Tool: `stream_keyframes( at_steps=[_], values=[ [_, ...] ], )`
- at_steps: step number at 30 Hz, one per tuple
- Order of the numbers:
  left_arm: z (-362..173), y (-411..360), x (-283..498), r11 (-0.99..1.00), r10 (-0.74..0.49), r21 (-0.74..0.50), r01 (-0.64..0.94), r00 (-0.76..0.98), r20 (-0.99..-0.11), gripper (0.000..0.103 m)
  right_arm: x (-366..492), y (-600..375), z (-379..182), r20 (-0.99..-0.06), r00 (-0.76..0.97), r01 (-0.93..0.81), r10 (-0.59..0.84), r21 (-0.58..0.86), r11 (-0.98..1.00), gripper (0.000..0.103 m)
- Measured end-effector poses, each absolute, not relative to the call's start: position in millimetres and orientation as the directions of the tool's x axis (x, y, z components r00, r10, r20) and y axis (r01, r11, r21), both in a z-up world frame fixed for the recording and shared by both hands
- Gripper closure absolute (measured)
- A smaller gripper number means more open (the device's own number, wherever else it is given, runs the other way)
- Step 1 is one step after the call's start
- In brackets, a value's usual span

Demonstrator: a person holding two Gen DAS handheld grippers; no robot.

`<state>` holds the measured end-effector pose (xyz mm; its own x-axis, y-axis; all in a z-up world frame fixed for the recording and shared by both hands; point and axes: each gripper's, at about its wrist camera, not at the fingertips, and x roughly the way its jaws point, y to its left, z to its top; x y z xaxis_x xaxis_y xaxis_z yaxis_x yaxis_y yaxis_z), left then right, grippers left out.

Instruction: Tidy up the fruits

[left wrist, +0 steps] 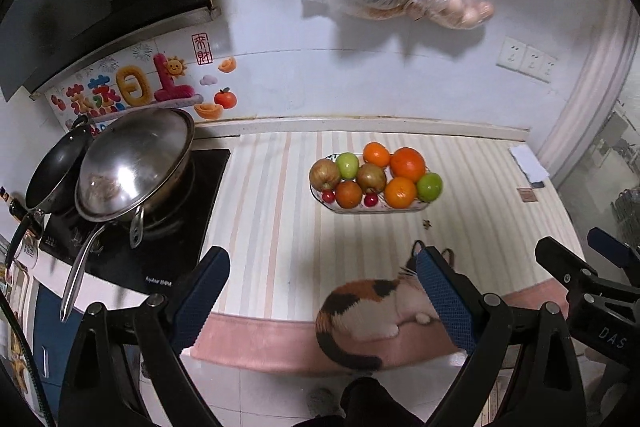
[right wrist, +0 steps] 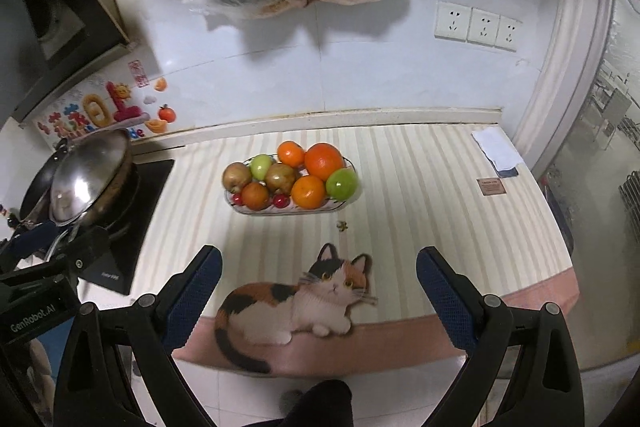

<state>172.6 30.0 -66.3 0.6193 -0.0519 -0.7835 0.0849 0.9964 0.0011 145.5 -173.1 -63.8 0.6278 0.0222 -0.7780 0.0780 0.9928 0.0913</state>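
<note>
The striped cloth (right wrist: 420, 187) carries an oval glass plate (right wrist: 240, 207). On the plate lie three smooth oranges (right wrist: 323, 160), two green apples (right wrist: 341, 183), three brownish apples (right wrist: 280, 177) and two small red cherries (right wrist: 281, 201). Near of the plate, the left gripper (left wrist: 322, 291) and right gripper (right wrist: 318, 287) hang empty, jaws wide apart.

- The fruit plate (right wrist: 348, 163) is a shallow oval dish sitting on the striped counter, near the back wall and right of the stove.
- Big orange (right wrist: 324, 161) sits at the back right, with a smaller orange (right wrist: 291, 153) just left of it and another orange (right wrist: 308, 191) at the front.
- Two green apples: one (right wrist: 342, 183) at the right end, one (right wrist: 261, 166) at the back left.
- Brownish apples (right wrist: 235, 176) (right wrist: 280, 178) fill the left and middle, touching each other.
- A reddish-orange fruit (right wrist: 255, 195) sits at the front left, flanked by small red cherries (right wrist: 281, 201) (right wrist: 237, 199).
- Everything's piled snug on the plate.
</note>
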Motion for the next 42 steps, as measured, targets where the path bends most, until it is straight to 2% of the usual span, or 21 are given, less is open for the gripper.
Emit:
stream_keyframes(
  at_steps=[9, 19, 42],
  values=[
    [-41.2, 27.4, 125.7, 0.998, -0.043, 0.002, 0.067, 0.661, -0.749, 0.007, 79.6, -171.1, -22.9, -0.712, 0.701, 0.044, 0.048, 0.111, 0.993, 0.003],
    [-26.5, 12.0, 104.6, 0.998, -0.056, -0.026, 0.055, 0.679, -0.732, 0.007, 54.6, -184.5, 1.7, -0.682, 0.725, -0.010, 0.096, 0.130, 0.992, 0.003],
    [-69.1, 26.4, 193.9, 1.000, 0.025, 0.031, 0.000, 0.588, -0.808, 0.007, 163.0, -178.7, -53.2, -0.756, 0.643, -0.013, 0.122, 0.149, 0.989, 0.003]
  ],
)
